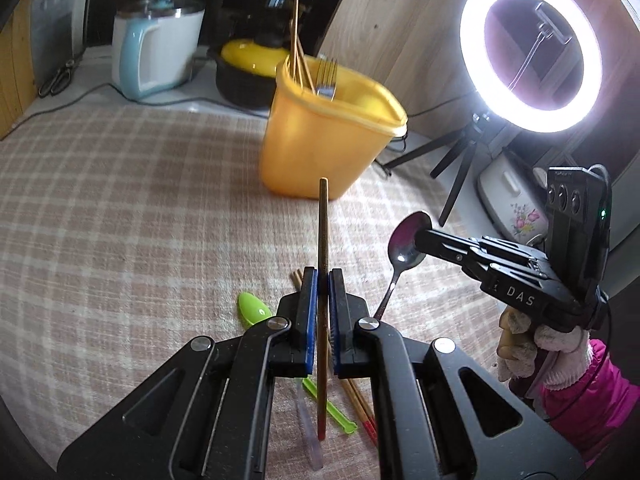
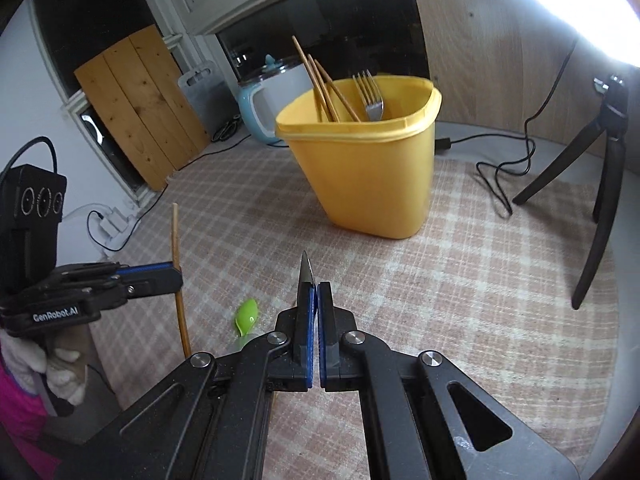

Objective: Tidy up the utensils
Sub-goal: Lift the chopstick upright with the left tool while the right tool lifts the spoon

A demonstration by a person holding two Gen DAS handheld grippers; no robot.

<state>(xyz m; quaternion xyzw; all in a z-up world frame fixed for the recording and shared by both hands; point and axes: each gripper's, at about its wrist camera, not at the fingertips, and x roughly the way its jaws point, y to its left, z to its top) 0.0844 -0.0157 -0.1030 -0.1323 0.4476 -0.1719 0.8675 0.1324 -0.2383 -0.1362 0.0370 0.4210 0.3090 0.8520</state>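
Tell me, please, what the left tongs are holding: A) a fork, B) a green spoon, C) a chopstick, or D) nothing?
C: the left tongs are shut on a chopstick, while the fork stands in the bin and the green spoon lies on the cloth.

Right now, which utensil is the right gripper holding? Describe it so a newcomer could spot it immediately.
Start at the yellow bin on the checked cloth, then look right and nearer to the right gripper. It is shut on the metal spoon, clamped at the bowl with the handle hanging down. Unlike the green plastic spoon and the chopsticks nearby, it is shiny metal.
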